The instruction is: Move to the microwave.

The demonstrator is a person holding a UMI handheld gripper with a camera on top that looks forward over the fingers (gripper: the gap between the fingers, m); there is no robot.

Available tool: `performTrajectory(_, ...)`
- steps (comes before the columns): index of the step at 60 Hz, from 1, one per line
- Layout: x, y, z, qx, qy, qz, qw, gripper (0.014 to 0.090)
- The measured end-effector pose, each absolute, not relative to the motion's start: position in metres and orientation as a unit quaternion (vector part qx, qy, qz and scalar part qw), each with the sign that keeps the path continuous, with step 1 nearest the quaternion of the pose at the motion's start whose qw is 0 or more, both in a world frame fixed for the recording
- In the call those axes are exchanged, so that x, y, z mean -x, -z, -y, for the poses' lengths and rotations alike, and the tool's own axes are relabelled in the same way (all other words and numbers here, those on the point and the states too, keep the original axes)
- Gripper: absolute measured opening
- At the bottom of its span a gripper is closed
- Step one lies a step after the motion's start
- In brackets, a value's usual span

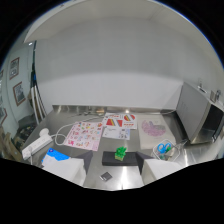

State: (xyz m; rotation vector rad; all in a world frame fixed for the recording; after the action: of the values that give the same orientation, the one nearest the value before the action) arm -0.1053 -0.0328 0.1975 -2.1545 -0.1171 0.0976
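The microwave [199, 118], a dark grey box with a dark door, stands on the steel table [60, 116] far off to the right of my fingers, against the white wall. My gripper [114, 164] is open, low over the table's near side. Its two pale fingers [72, 169] are spread wide, with nothing held. A black block [116, 159] with a small green object [120, 152] on top lies on the table between the fingertips, with a gap at each side.
Printed sheets [85, 135] and a patterned paper [155, 129] lie mid-table beyond the fingers. A white power strip [36, 145] with its cable sits to the left, and blue-handled scissors [164, 148] to the right. A small dark item [105, 176] lies near. Framed pictures [19, 92] hang on the left wall.
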Motion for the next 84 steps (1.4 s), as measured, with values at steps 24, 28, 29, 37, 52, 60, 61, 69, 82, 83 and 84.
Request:
performTrajectory(24,-0.008,-0.162,0.073,0.886,-0.012,0.018,0.464,0.0836)
performTrajectory(28,-0.042,-0.153,0.081,0.889,0.001,0.004,0.458,0.0836)
performTrajectory(29,-0.051,-0.152,0.082,0.89,0.005,-0.001,0.457,0.0835)
performTrajectory(37,-0.111,-0.146,0.085,0.891,0.027,-0.031,0.453,0.0836)
performTrajectory(52,-0.213,-0.149,0.06,0.883,0.046,-0.049,0.465,0.0836)
performTrajectory(60,-0.256,-0.147,0.033,0.882,0.042,-0.047,0.467,0.0836)
performTrajectory(61,-0.261,-0.146,0.03,0.882,0.04,-0.046,0.467,0.0836)
performTrajectory(69,-0.291,-0.141,-0.002,0.883,0.032,-0.043,0.466,0.0837)
performTrajectory(82,-0.322,-0.135,-0.048,0.882,0.021,-0.039,0.469,0.0835)
performTrajectory(83,-0.323,-0.135,-0.051,0.882,0.02,-0.038,0.469,0.0835)
performTrajectory(84,-0.324,-0.136,-0.053,0.882,0.019,-0.038,0.469,0.0836)
